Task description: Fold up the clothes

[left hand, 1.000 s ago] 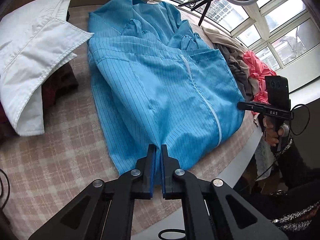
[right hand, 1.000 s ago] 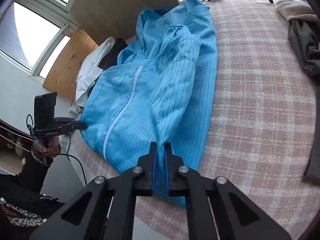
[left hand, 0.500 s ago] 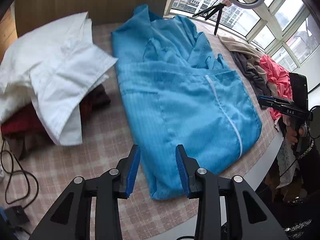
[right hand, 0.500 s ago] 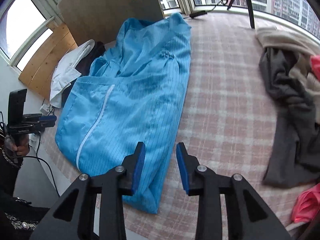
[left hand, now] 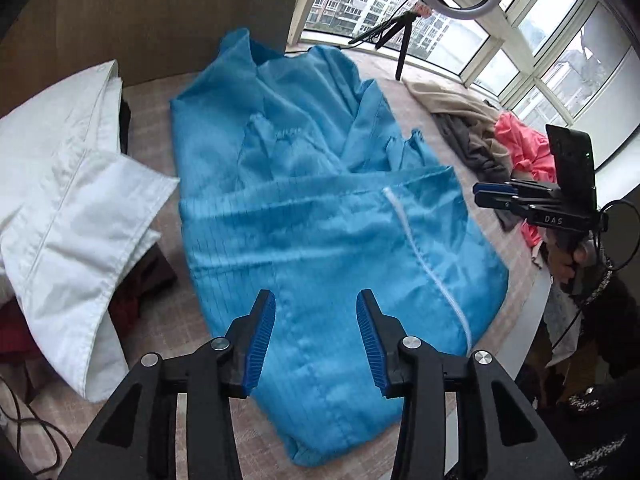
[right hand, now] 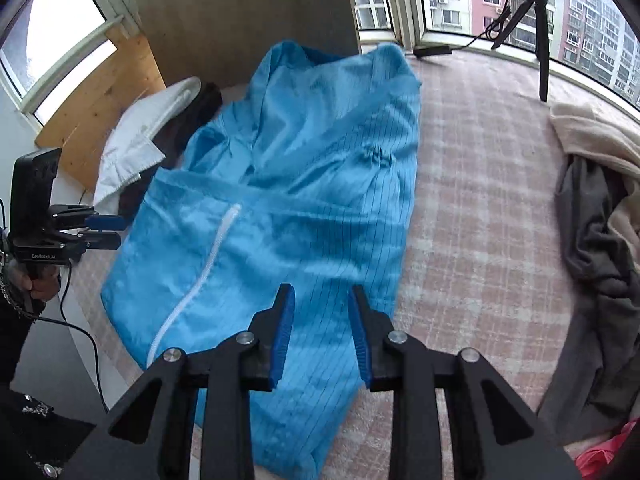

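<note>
Done: blue coat (left hand: 320,240) lies on the table near its front edge, bottom half folded up over the sleeves | left gripper (left hand: 316,336) empty, opening | right gripper (right hand: 320,328) empty, jaws apart, closing slightly | left: more folds, clothes pile (right hand: 600,220) at right edge.

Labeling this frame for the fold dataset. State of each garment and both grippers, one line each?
blue garment: folded once, flat on the table, zipper up, not gripped.
left gripper: above the garment, jaws opening, nothing between them.
right gripper: above the garment, jaws closing, nothing between them.
white shirt: folded, on top of dark clothes.
grey, beige and pink clothes: unfolded heap.
</note>
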A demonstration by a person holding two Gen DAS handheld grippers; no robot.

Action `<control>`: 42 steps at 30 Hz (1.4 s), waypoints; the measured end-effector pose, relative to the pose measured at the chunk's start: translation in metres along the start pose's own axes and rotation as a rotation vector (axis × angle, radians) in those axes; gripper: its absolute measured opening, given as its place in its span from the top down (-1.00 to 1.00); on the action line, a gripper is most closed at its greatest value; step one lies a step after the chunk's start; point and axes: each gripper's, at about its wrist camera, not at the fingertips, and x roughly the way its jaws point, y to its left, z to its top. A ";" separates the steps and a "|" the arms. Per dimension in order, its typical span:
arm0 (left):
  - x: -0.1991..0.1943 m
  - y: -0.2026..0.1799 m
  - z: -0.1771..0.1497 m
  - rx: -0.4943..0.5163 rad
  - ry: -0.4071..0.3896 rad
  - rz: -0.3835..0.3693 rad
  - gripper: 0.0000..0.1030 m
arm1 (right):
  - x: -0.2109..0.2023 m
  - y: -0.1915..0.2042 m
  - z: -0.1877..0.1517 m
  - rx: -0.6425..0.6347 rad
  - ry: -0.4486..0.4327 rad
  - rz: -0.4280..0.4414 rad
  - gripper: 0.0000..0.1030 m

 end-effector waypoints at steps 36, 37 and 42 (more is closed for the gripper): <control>0.154 0.060 0.270 0.033 0.134 0.322 -0.03 | 0.182 -0.100 0.282 0.105 0.183 0.001 0.07; 0.157 0.065 0.271 0.015 0.136 0.300 0.12 | 0.191 -0.101 0.284 0.105 0.197 0.017 0.07; 0.119 0.062 0.263 -0.007 0.039 0.192 0.81 | 0.179 -0.092 0.283 0.071 0.119 0.083 0.81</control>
